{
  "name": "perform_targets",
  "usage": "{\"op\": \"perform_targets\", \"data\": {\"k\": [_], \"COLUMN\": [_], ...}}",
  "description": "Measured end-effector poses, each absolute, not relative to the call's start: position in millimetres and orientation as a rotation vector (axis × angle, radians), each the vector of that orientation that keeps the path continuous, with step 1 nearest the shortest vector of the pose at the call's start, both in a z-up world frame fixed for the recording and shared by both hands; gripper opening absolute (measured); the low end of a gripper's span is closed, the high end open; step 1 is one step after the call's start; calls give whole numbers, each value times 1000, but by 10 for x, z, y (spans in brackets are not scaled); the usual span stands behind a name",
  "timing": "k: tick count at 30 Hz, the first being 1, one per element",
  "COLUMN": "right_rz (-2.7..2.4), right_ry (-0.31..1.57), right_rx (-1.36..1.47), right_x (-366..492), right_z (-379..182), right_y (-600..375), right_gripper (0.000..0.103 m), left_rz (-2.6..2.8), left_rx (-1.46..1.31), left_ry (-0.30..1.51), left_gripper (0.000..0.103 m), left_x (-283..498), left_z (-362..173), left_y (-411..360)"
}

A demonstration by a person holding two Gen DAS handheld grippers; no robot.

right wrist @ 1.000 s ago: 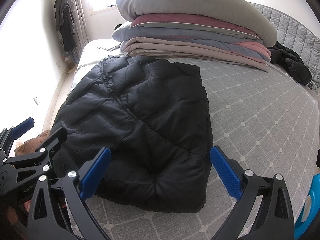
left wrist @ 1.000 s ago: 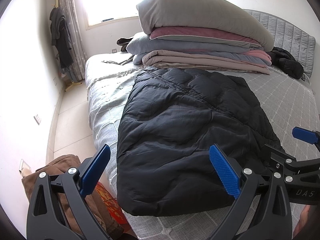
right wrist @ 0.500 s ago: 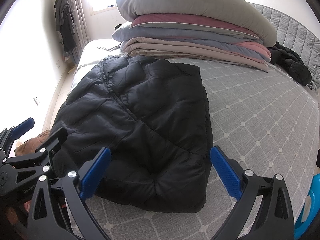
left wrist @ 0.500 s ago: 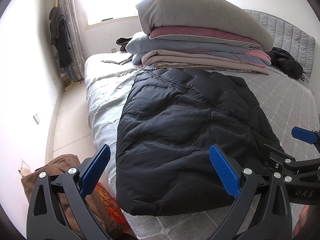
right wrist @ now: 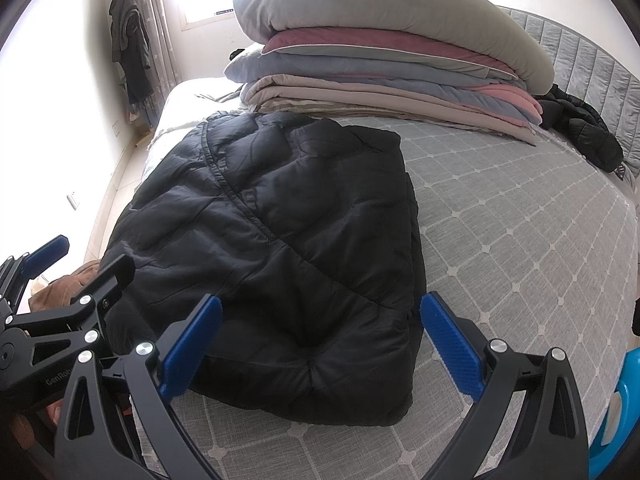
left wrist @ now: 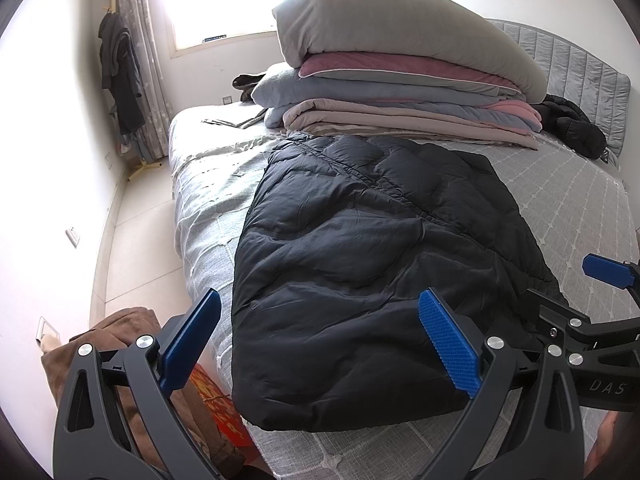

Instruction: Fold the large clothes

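Lying flat on the near-left part of the grey bed (right wrist: 520, 240), the black puffy jacket (left wrist: 380, 248) looks soft, bulky, light and slippery; its near hem corners seem the surest holds. The left gripper (left wrist: 320, 344) and right gripper (right wrist: 320, 344) hover spread wide, empty. Folded quilts (left wrist: 400, 92) crowd the far side; open room lies right.

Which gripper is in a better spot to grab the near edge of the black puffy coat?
Probably the right gripper. Its open fingers frame the black puffer coat's near right corner on the bed. The left gripper, also open, has one finger out past the bed's edge.
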State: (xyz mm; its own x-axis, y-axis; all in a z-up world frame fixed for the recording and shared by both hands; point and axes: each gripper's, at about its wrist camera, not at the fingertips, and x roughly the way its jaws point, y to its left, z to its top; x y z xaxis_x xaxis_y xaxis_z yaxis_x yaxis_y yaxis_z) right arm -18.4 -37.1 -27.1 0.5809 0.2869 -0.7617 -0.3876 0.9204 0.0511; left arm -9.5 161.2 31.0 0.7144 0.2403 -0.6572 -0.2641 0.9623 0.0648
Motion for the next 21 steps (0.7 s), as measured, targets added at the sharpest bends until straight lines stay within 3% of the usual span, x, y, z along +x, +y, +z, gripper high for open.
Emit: {"op": "perform_targets", "data": {"k": [21], "right_rz": [395], "right_ry": [865], "right_rx": [-127], "right_x": [-183], "right_z": [-270], "right_y": [-370], "right_gripper": [96], "left_rz": [273], "left_rx": [-44], "left_ry": [729], "left_gripper": [95], "left_x": [-87], "left_z": [301], "left_y": [1625]}}
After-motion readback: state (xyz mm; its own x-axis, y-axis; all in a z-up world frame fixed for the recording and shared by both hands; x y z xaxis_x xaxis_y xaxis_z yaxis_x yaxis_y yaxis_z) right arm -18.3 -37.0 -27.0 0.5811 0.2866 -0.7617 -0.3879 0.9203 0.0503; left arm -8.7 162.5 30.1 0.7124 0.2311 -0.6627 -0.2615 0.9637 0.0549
